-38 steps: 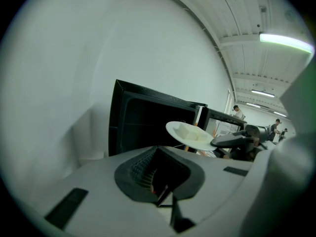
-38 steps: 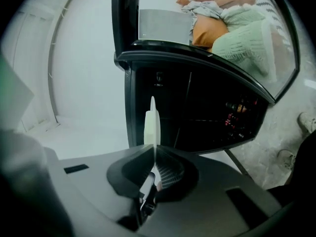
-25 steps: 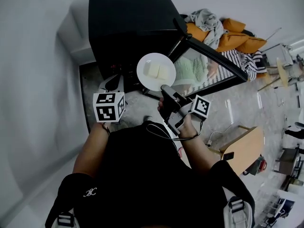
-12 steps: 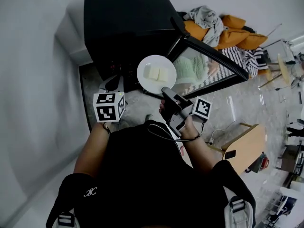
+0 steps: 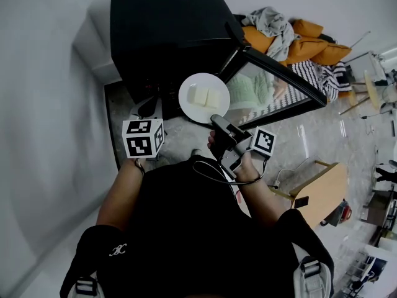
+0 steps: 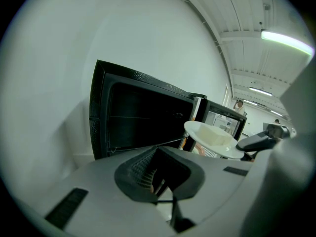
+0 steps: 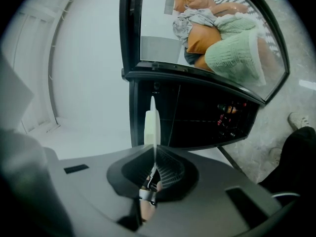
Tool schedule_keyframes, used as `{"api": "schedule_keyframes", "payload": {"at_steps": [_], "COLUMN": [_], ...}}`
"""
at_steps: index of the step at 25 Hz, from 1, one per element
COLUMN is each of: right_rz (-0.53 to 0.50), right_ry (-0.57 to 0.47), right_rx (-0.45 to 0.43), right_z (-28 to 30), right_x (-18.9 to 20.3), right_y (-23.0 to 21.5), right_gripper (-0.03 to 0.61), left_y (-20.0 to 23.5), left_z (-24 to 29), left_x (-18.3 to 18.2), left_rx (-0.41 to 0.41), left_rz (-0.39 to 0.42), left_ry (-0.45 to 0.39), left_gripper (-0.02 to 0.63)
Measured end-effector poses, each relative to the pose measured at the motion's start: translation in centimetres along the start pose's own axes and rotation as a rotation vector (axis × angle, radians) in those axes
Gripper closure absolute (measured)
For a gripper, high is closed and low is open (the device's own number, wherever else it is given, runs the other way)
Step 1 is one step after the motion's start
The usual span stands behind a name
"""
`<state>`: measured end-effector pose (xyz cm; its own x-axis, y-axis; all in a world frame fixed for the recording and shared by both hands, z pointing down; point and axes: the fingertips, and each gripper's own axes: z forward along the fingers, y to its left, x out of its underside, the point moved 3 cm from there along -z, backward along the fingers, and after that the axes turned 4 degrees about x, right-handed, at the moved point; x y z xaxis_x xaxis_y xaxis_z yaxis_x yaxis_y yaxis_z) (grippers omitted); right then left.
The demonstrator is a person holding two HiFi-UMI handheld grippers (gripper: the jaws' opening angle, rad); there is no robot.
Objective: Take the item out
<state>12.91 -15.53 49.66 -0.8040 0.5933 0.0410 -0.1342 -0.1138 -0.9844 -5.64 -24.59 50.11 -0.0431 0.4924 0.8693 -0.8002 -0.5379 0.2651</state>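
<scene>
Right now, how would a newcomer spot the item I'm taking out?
Find the big black appliance with its glass door swung open. Just in front of its opening, the right gripper grips a round white plate by the rim. It is the only dish, carrying two pale blocks.

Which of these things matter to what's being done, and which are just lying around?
Job: white plate, pale blocks on it, right claw gripping its rim, black oven with open door.
Lying about: orange cushions, grey clothes, wooden table.
</scene>
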Motion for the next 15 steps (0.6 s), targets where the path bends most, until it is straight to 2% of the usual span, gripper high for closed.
{"api": "schedule_keyframes", "payload": {"at_steps": [15], "right_rz": [-0.011], "right_ry": [0.004], "right_rx": [0.007], "right_z": [0.33], "right_x": [0.26], "right_y": [-0.48], "right_gripper": [0.557], "left_y": [0.26], "left_z": [0.04], "left_x": [0.21], "left_rx": [0.006], "left_rz": [-0.002], "left_ry": [0.003], "left_gripper": [0.613]}}
